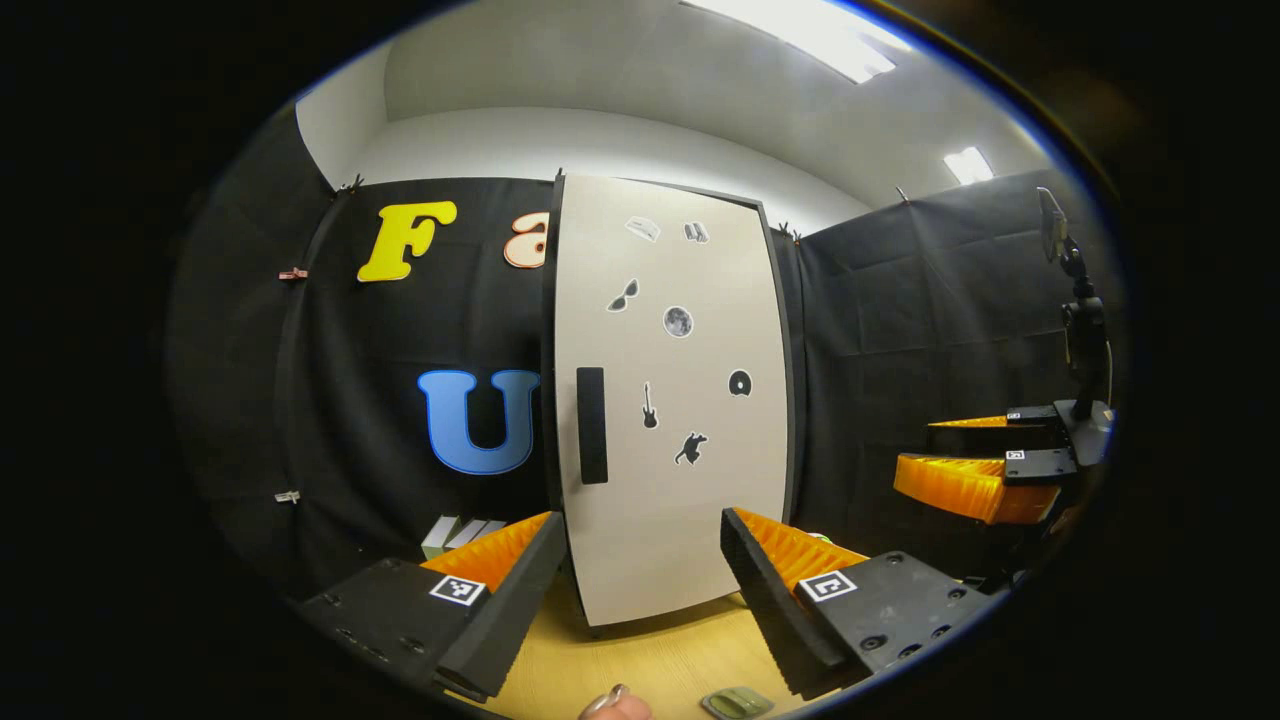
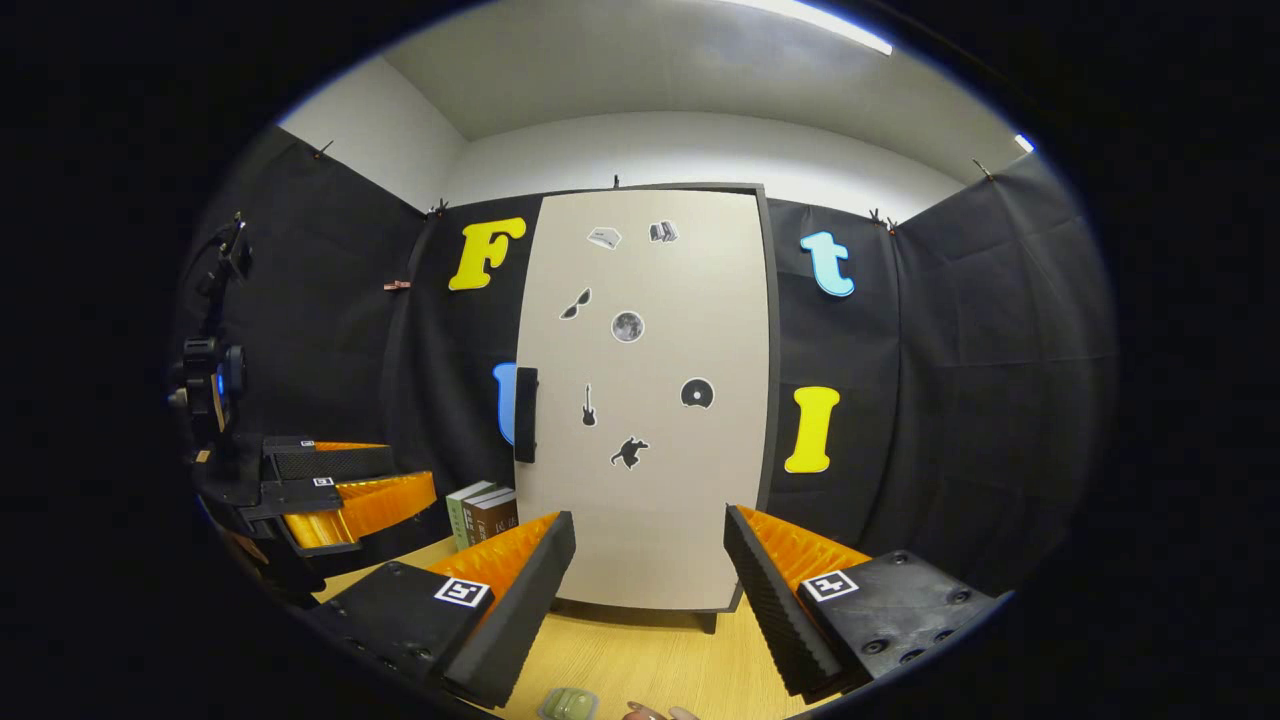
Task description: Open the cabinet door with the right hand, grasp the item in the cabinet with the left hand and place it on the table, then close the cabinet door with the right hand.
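The cabinet door stands shut on the far side of the wooden table, a pale panel dotted with small dark stickers, with a black vertical handle on its left edge. The item inside the cabinet is hidden behind that closed door, so what it is cannot be told. In the right gripper view, the right gripper is held level, pointing straight at the lower part of the door, its jaws spread wide with nothing between them and well apart from the handle, which sits up and to the left of them. Farther left in that view the left gripper hangs above the table's left side, seen from the side, its two fingers parted one above the other and holding nothing. A few books stand upright on the table just left of the cabinet, near its foot. In the left gripper view, the left gripper faces the door slightly from the left, jaws wide and empty, the handle above its left finger; the right gripper shows at the far right, held sideways and apart from the cabinet. A fingertip of the person shows at the near bottom edge, beside a small greenish object lying on the table.
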The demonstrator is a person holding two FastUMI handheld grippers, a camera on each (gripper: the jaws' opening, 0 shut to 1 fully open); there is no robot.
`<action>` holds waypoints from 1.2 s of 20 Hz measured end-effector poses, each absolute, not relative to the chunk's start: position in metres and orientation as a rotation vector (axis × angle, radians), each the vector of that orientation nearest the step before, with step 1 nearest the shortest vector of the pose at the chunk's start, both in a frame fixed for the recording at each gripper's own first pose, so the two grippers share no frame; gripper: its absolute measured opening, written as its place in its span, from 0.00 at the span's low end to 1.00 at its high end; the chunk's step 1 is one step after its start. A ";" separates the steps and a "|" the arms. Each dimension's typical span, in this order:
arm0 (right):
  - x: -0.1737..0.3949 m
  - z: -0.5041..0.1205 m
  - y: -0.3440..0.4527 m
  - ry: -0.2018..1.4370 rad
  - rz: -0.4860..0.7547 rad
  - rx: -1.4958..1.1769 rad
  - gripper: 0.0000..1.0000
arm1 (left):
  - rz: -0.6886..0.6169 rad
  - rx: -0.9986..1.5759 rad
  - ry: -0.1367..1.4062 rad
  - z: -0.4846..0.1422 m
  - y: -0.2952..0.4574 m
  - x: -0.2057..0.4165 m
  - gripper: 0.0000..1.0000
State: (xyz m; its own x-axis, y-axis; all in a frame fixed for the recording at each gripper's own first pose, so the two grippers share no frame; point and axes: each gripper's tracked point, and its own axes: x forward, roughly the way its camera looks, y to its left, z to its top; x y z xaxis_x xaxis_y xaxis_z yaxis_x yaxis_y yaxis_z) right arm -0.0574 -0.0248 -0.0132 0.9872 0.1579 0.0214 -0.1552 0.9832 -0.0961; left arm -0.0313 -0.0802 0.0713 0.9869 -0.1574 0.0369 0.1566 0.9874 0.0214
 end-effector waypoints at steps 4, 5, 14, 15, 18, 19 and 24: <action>-0.058 -0.012 -0.025 -0.029 0.158 -0.090 0.97 | -0.161 0.020 -0.033 0.070 -0.081 -0.031 0.98; -0.058 -0.012 -0.024 -0.029 0.158 -0.091 0.97 | -0.162 0.025 -0.033 0.069 -0.081 -0.030 0.98; -0.060 -0.012 -0.027 -0.024 0.150 -0.089 0.97 | -0.162 0.038 -0.035 0.070 -0.081 -0.030 0.98; -0.061 -0.012 -0.027 -0.024 0.149 -0.087 0.97 | -0.161 0.037 -0.036 0.071 -0.081 -0.030 0.98; -0.062 -0.011 -0.029 -0.024 0.143 -0.084 0.97 | -0.162 0.033 -0.035 0.071 -0.082 -0.031 0.98; -0.062 -0.011 -0.029 -0.023 0.142 -0.082 0.97 | -0.162 0.035 -0.035 0.072 -0.082 -0.031 0.98; -0.065 -0.009 -0.028 -0.025 0.145 -0.091 0.97 | -0.165 0.037 -0.040 0.074 -0.084 -0.033 0.98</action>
